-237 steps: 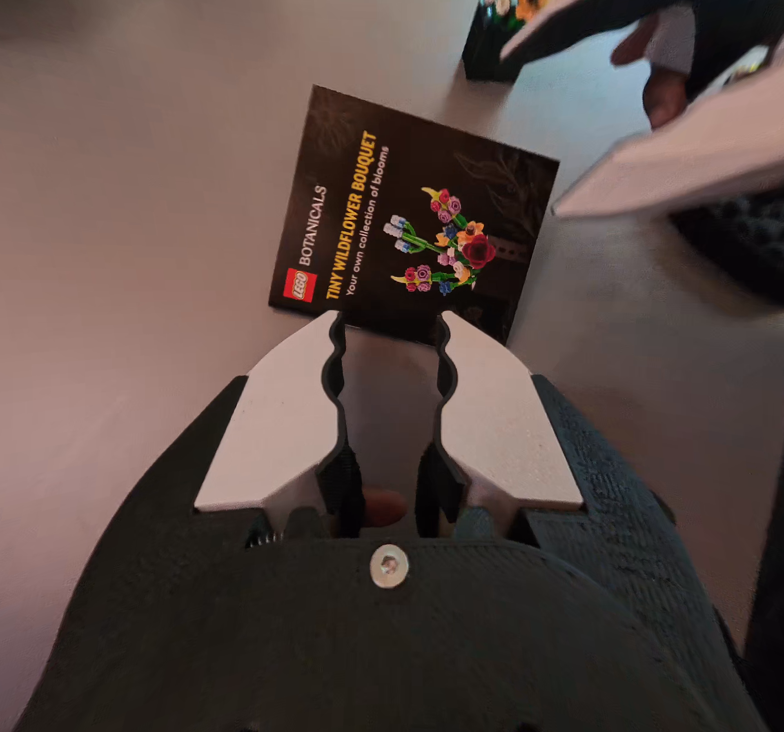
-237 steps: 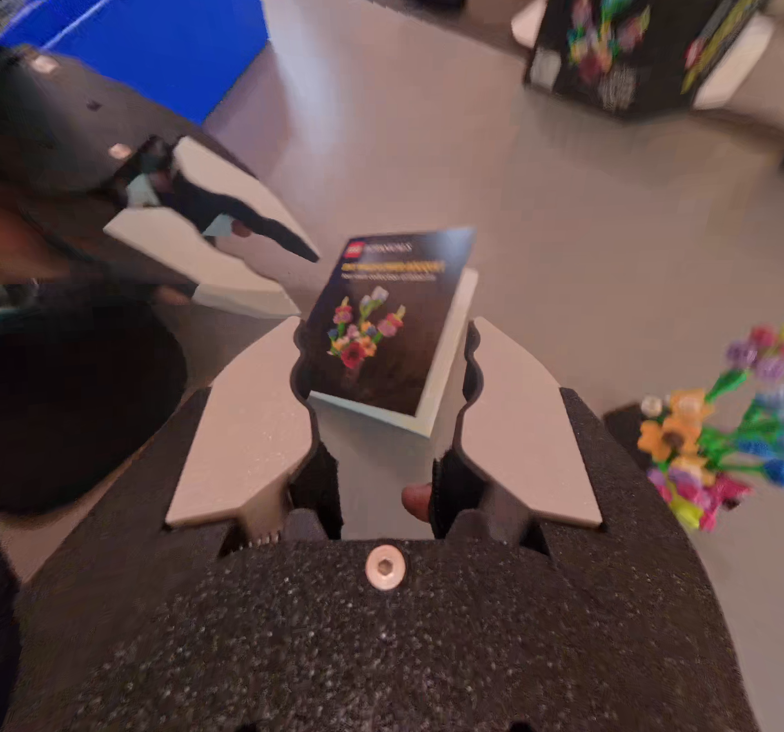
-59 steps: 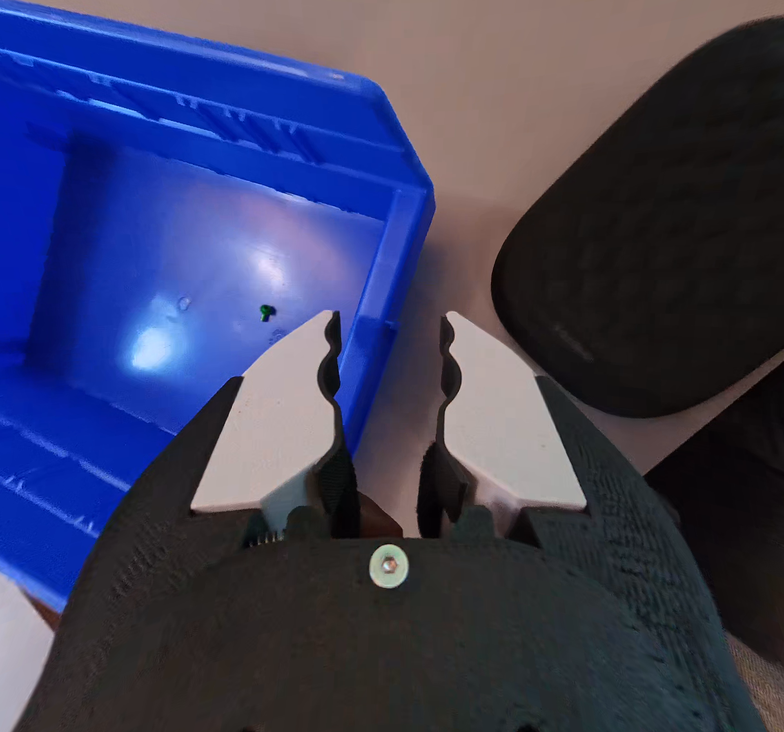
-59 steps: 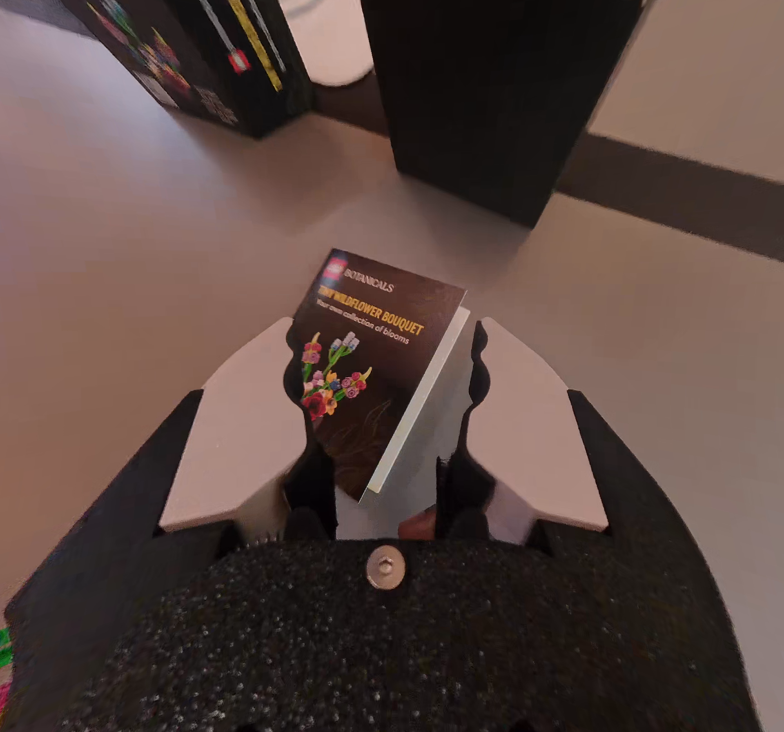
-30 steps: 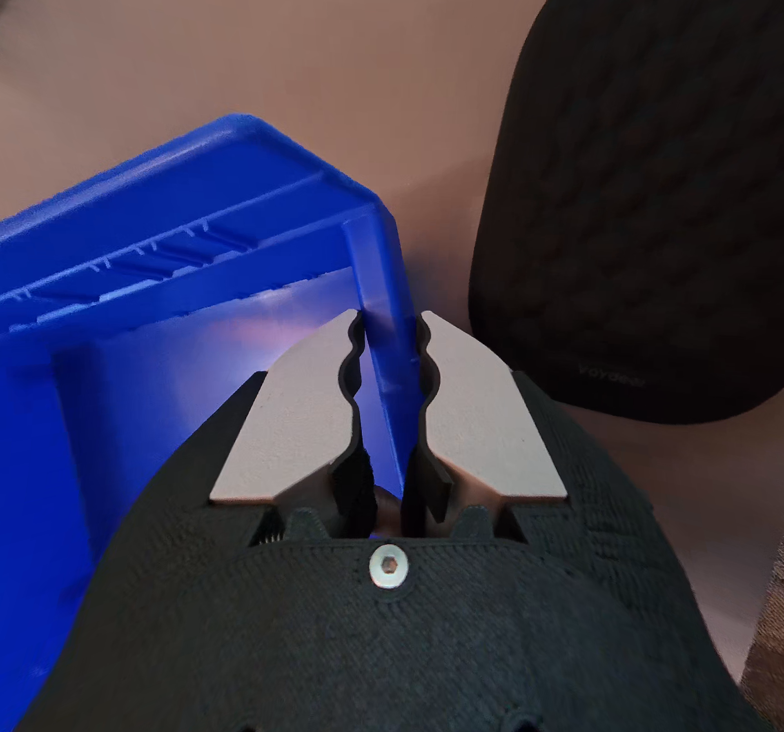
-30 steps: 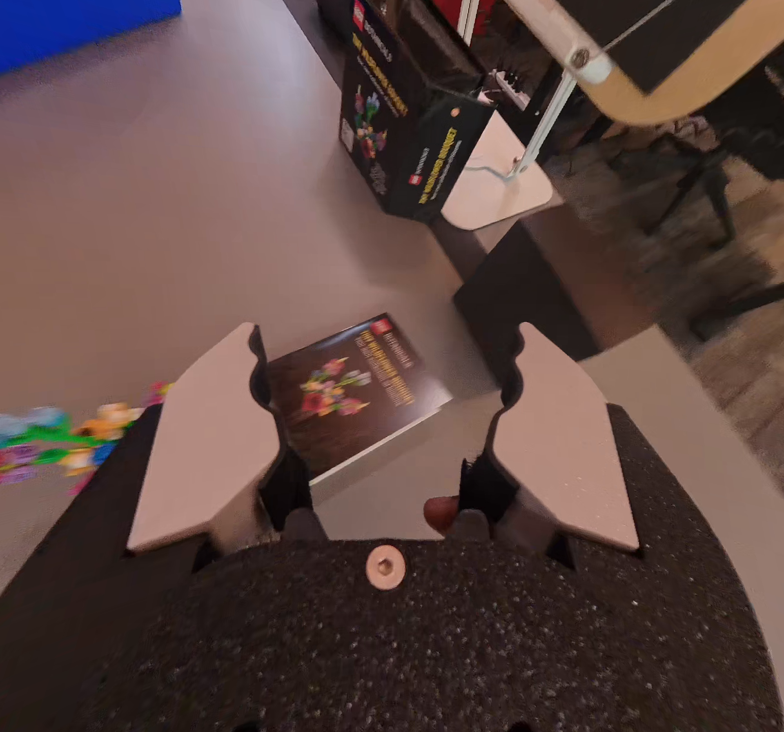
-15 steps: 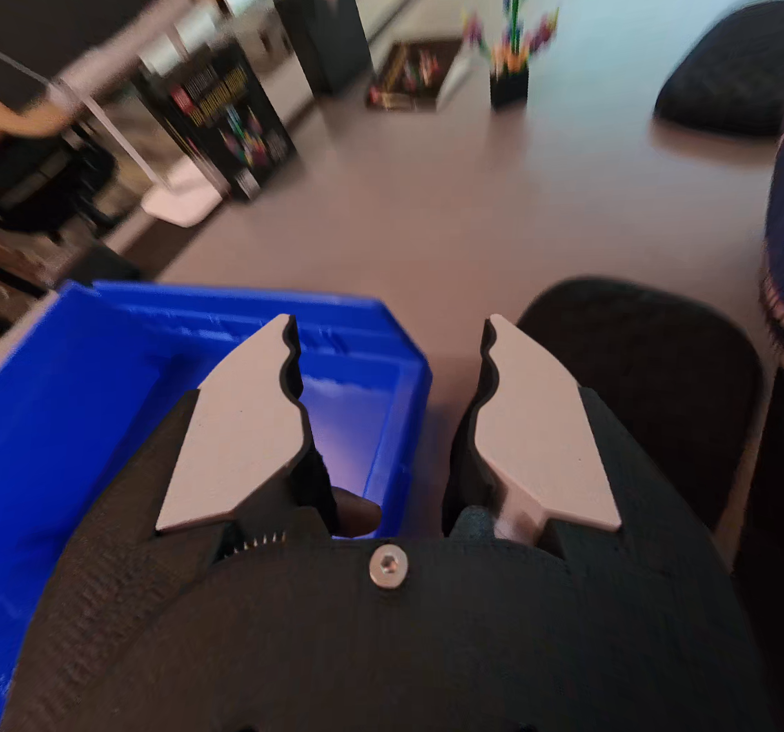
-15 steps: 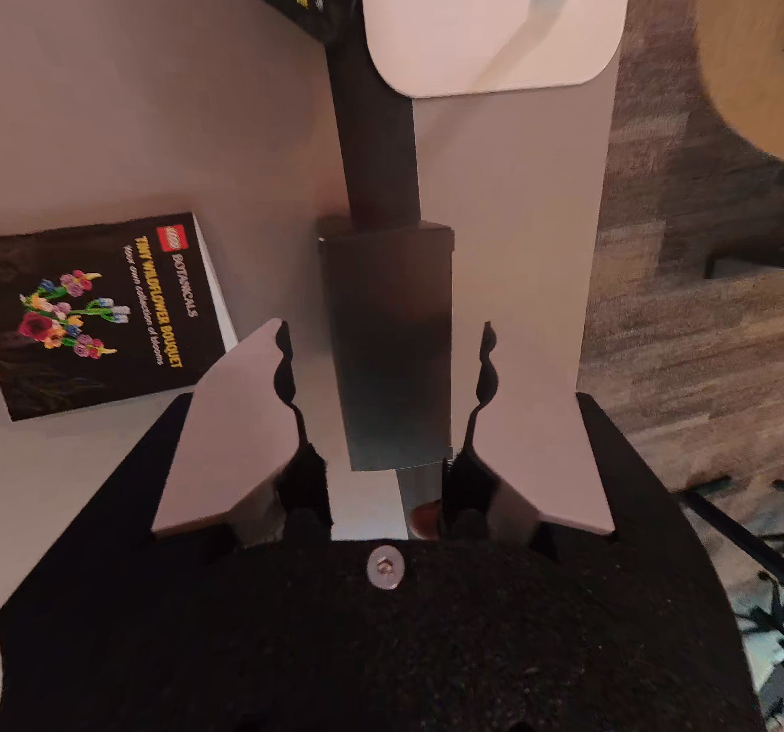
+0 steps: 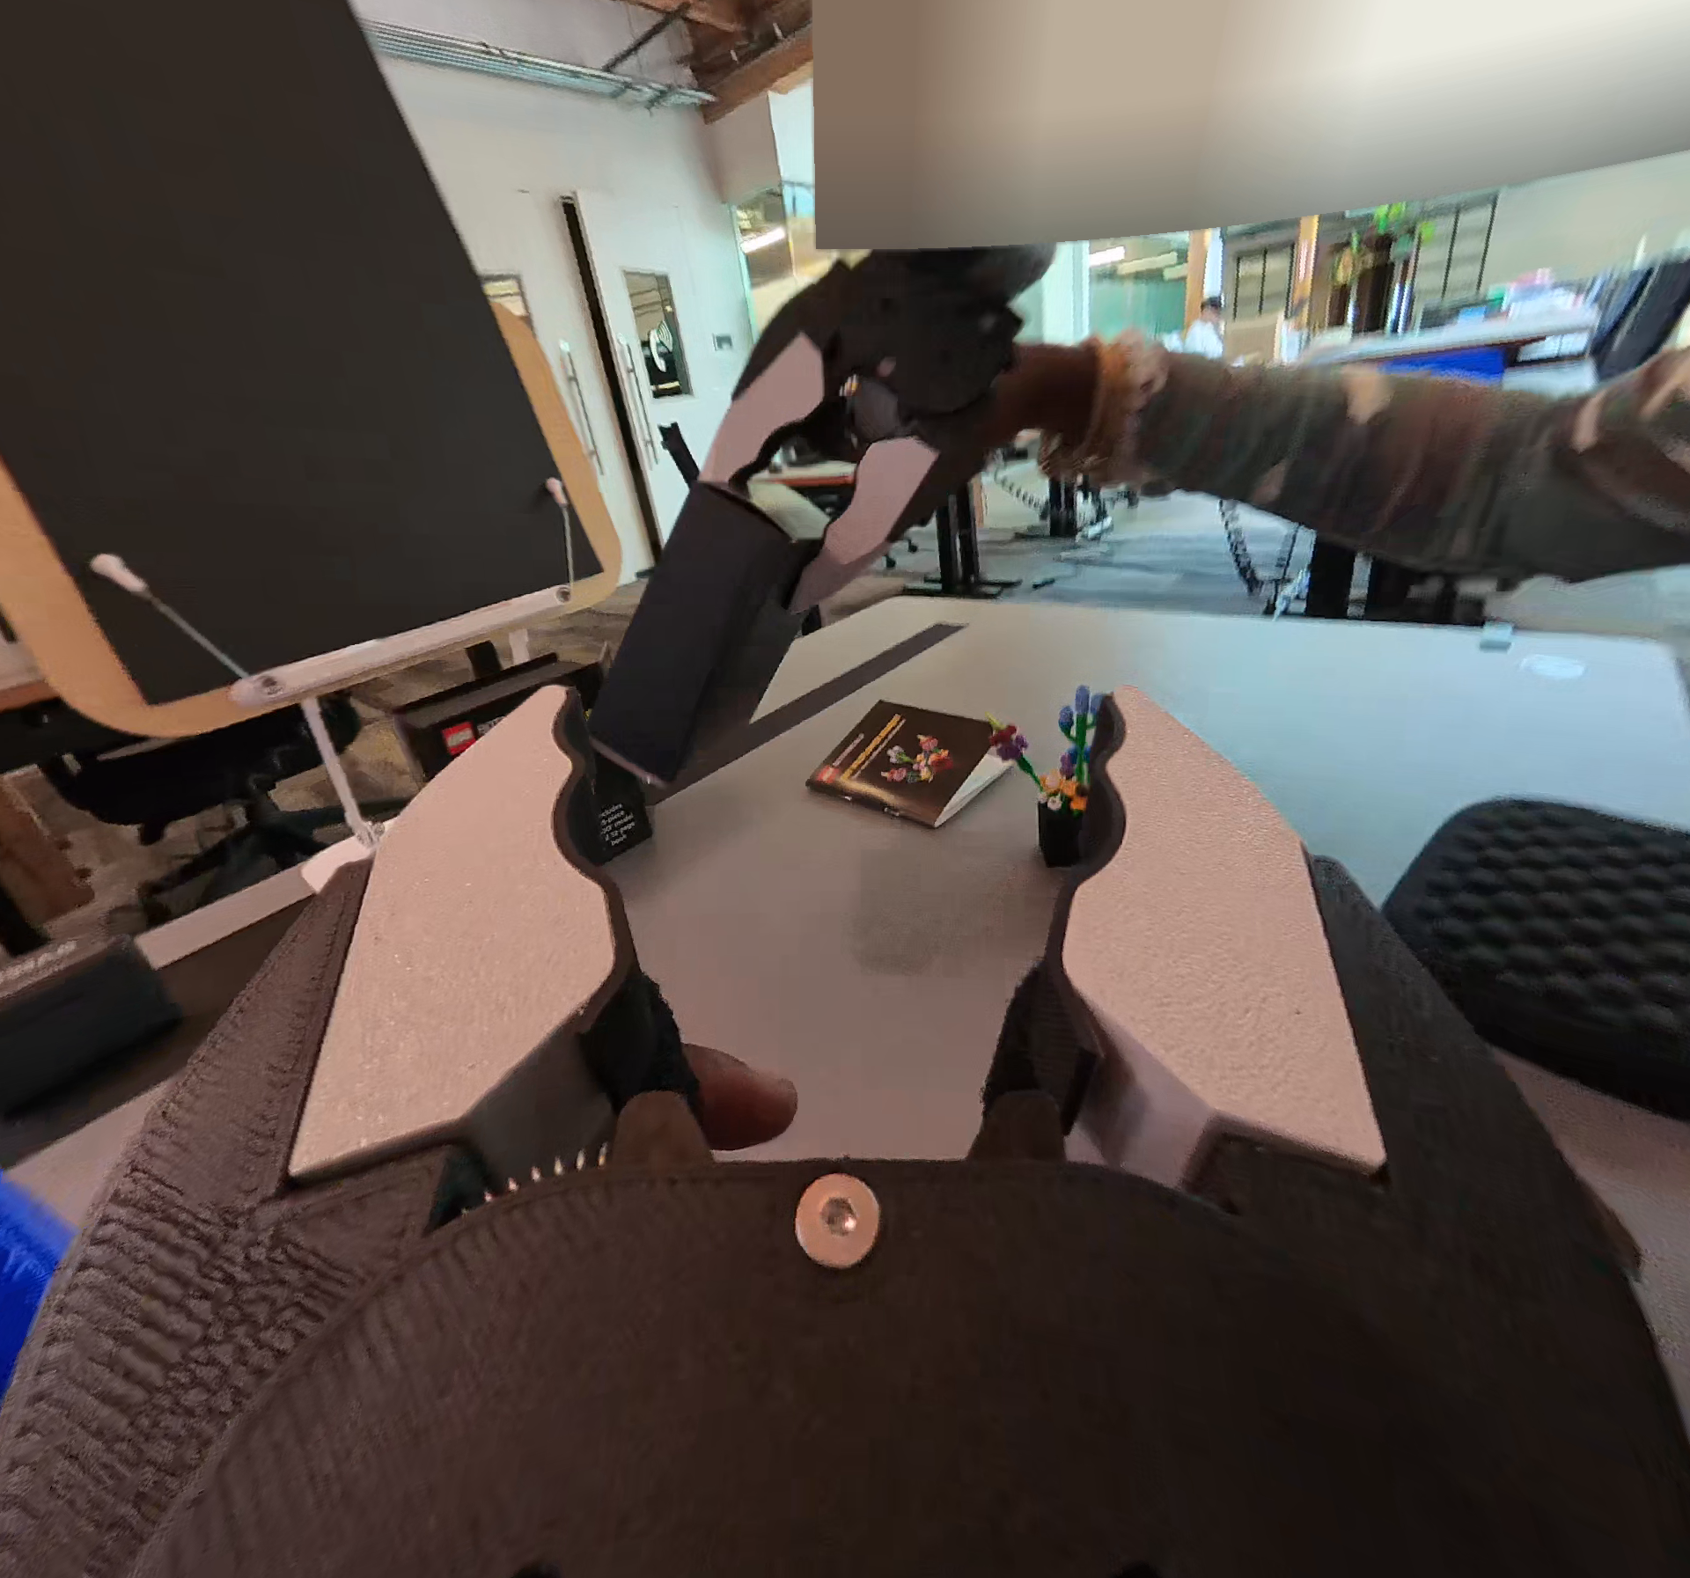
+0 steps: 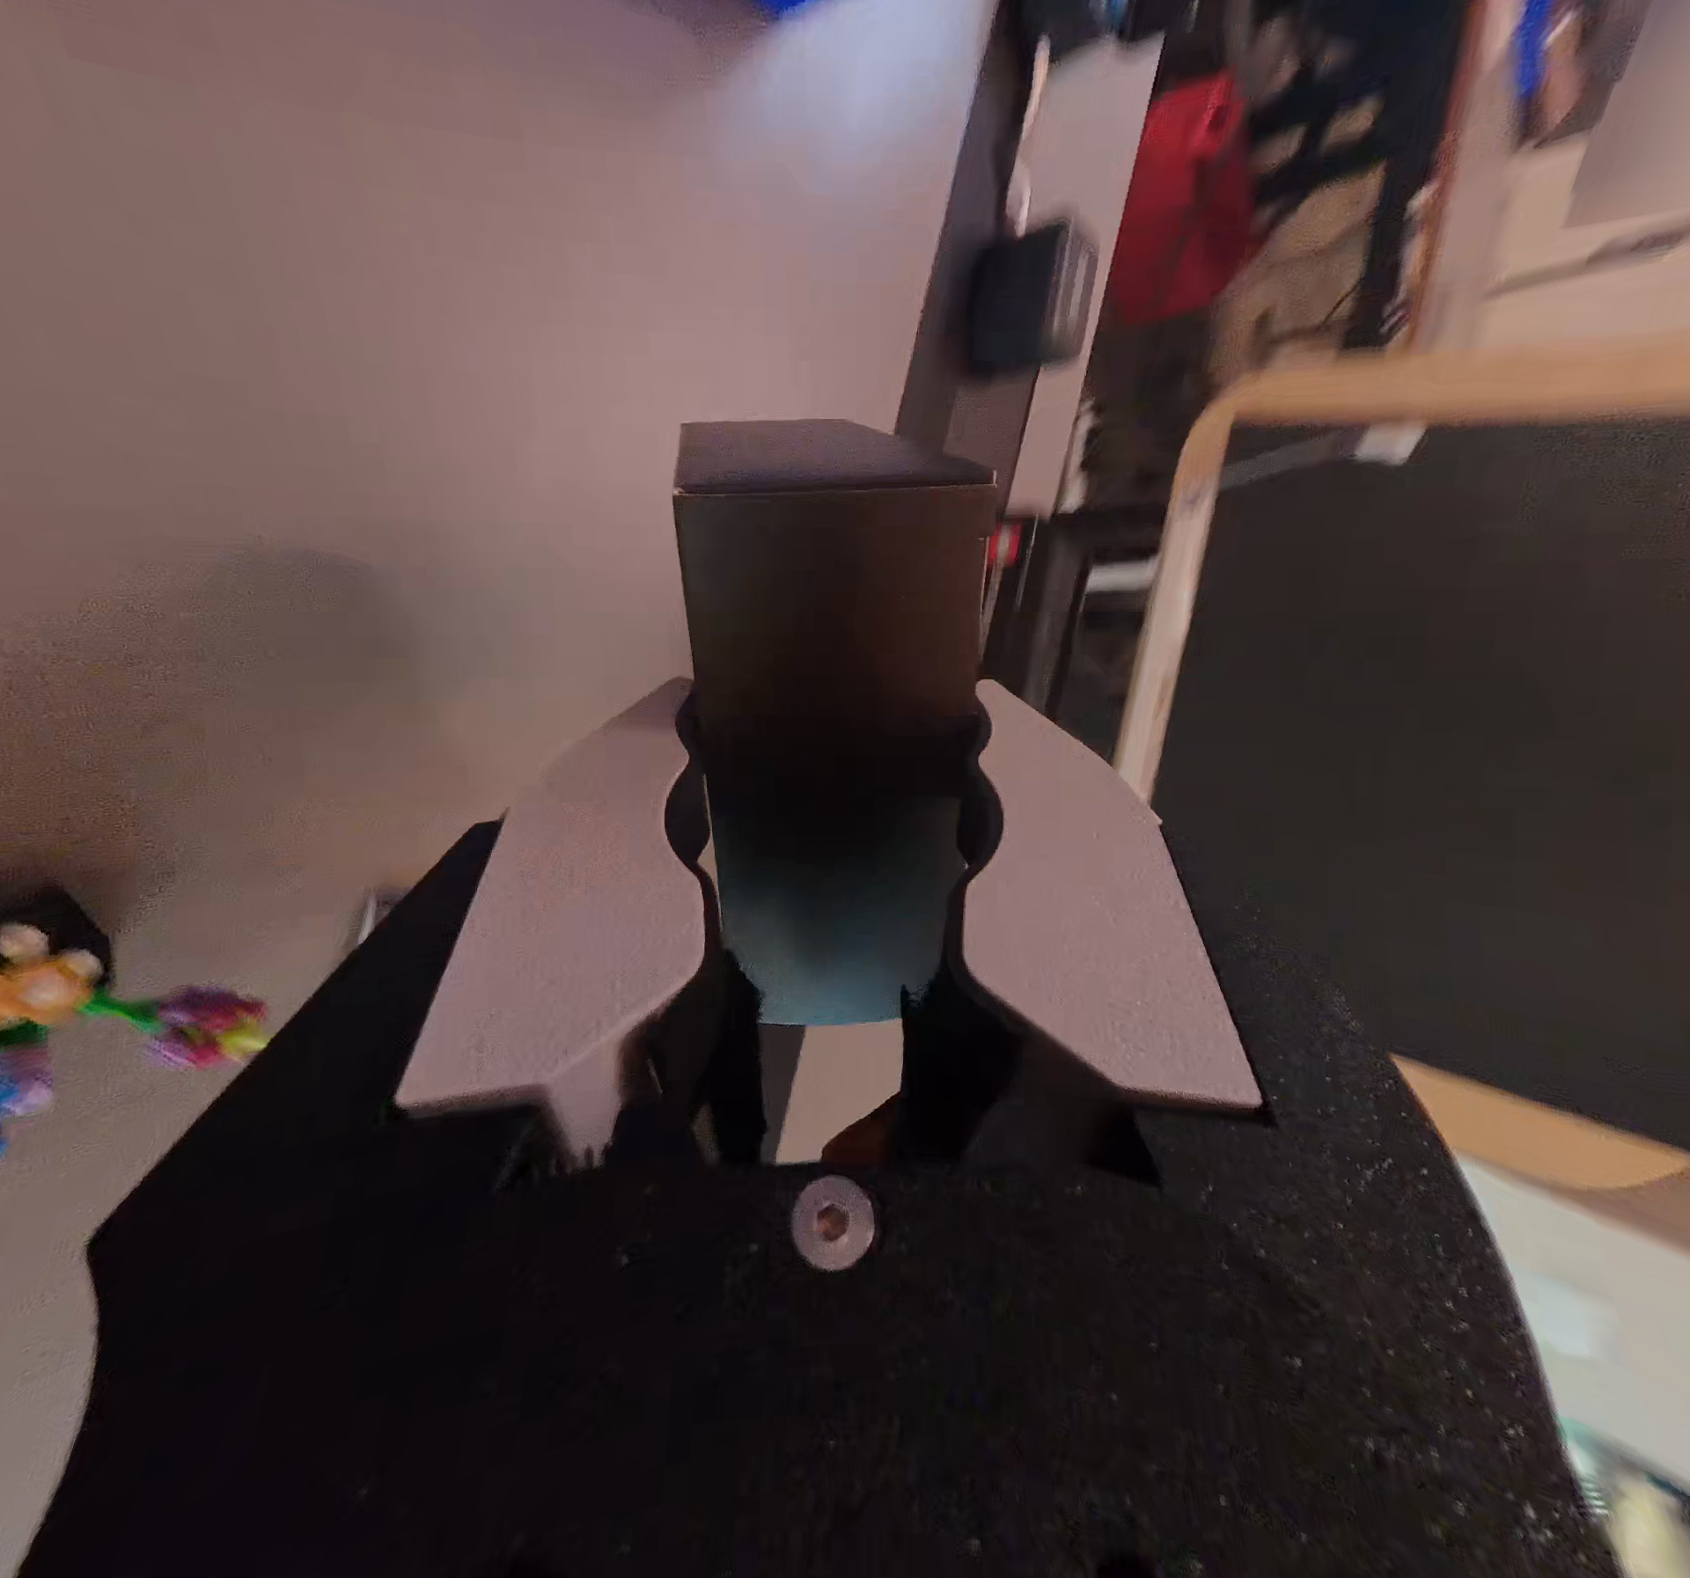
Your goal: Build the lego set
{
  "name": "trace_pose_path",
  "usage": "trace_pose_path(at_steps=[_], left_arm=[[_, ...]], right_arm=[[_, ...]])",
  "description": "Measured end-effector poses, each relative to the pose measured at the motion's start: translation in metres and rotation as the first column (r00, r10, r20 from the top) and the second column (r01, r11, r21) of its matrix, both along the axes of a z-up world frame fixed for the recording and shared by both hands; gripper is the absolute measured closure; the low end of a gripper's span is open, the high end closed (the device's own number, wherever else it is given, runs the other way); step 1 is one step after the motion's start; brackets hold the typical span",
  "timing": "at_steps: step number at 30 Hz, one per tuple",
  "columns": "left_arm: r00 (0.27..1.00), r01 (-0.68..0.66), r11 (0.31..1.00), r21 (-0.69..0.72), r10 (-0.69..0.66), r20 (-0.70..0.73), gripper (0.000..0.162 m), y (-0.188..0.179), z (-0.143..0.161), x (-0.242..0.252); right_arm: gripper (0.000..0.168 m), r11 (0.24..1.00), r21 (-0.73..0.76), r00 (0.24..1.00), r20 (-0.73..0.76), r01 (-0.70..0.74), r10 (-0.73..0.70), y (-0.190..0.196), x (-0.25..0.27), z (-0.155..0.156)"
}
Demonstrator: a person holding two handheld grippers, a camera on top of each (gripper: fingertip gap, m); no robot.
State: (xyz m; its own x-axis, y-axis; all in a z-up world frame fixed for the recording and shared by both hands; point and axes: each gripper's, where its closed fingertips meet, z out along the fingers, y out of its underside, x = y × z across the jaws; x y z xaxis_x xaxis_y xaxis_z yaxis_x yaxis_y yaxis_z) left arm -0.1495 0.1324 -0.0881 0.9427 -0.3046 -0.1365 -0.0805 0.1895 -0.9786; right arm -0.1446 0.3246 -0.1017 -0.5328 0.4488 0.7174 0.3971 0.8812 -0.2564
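Across the middle of the left wrist view, the grey surface runs back to a far edge in the upper right of the frame and drops off along its left edge, beyond which a dark board on a stand and office chairs occupy the floor. Open room lies between the left tongs and the items farther back. The instruction booklet lies flat at frame centre, with the built flower model standing upright in its black base just to its right, near but apart. A black mesh pad sits at the right edge. Left tongs stand wide apart, holding nothing and touching nothing. Right tongs, seen at upper centre of the left view on a sleeved arm, are clamped on a tall black box, which is tilted with its lower end close to the surface; contact cannot be determined. The right wrist view is blurred, but shows both fingers pressed against the box sides.
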Motion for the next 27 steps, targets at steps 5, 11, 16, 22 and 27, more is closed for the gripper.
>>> trace_pose_path(at_steps=[5,11,16,22,27], left_arm=[[0.953,-0.099,0.995,0.011,0.098,-0.286,0.061,0.030,-0.022,0.020],[0.745,-0.158,0.982,0.107,0.190,-0.639,0.097,0.026,-0.038,0.036],[0.636,-0.151,0.980,0.133,0.199,-0.746,0.100,0.019,-0.044,0.037],[0.424,-0.230,0.958,0.173,0.259,-0.868,0.100,0.021,-0.042,0.011],[0.330,-0.228,0.954,0.193,0.262,-0.907,0.100,0.026,-0.036,0.006]], right_arm=[[0.116,0.961,0.226,0.973,-0.123,-0.162,0.193,-0.125,0.020,-0.002],[0.116,0.931,0.285,0.937,-0.195,-0.229,0.290,-0.181,0.042,-0.007],[0.112,0.935,0.257,0.905,-0.287,-0.243,0.315,-0.191,0.048,-0.011],[0.115,0.952,0.199,0.861,-0.413,-0.231,0.296,-0.195,0.057,-0.002],[0.123,0.943,0.259,0.858,-0.415,-0.207,0.302,-0.189,0.053,-0.005]])
